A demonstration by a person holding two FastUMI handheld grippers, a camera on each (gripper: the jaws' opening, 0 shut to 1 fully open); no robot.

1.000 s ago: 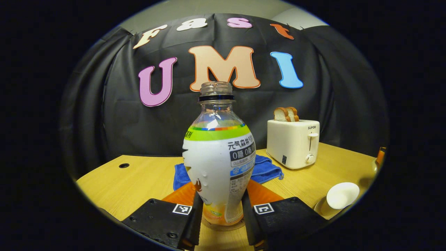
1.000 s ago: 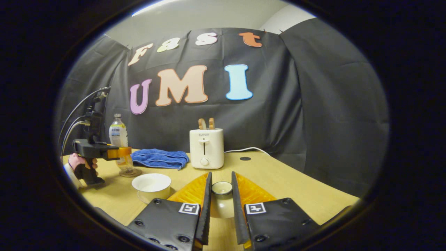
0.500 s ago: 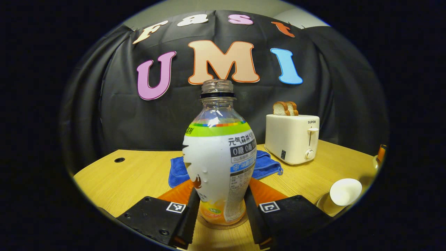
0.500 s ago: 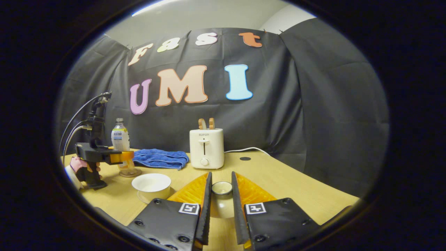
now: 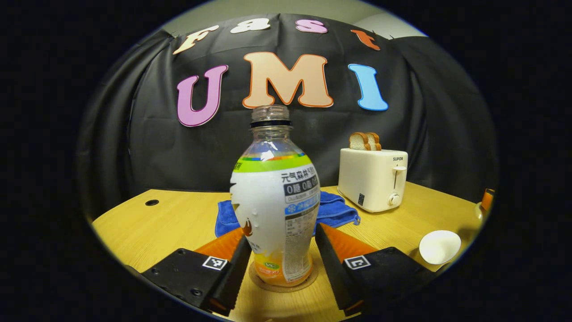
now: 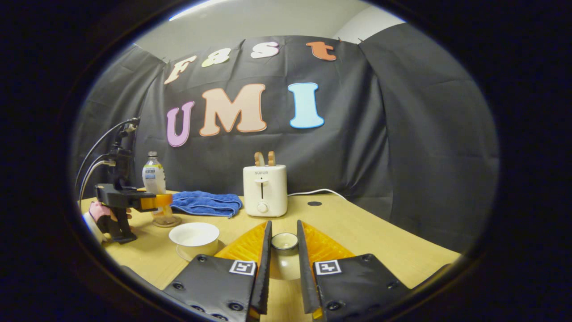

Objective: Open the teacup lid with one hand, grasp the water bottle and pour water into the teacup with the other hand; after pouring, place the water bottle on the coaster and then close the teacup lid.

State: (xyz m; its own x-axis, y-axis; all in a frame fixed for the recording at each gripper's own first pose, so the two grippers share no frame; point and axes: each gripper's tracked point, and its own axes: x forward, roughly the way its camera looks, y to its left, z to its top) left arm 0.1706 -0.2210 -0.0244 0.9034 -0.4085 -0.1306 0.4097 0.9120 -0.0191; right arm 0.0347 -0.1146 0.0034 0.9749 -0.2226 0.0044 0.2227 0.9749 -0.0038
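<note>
The uncapped water bottle (image 5: 277,192) stands upright on the round coaster (image 5: 313,281), between the fingers of my left gripper (image 5: 281,233). That gripper is open, with a small gap on each side of the bottle. The white teacup (image 5: 440,246) sits lidless at the right. In the right gripper view, my right gripper (image 6: 283,223) is shut on the teacup lid (image 6: 284,250) and holds it above the table. The teacup (image 6: 196,235) on its saucer is left of it. Farther left are the bottle (image 6: 153,172), the coaster (image 6: 166,221) and the left gripper (image 6: 154,201), held by a hand (image 6: 100,210).
A white toaster (image 5: 373,179) with two bread slices stands at the back, with a folded blue cloth (image 5: 335,210) beside it behind the bottle. The wooden table (image 5: 178,223) has a round hole at its far left. The toaster's cable (image 6: 313,192) trails right.
The left gripper has lowered the bottle onto the coaster and its fingers have parted from it. The right gripper and the lid have stayed still.
</note>
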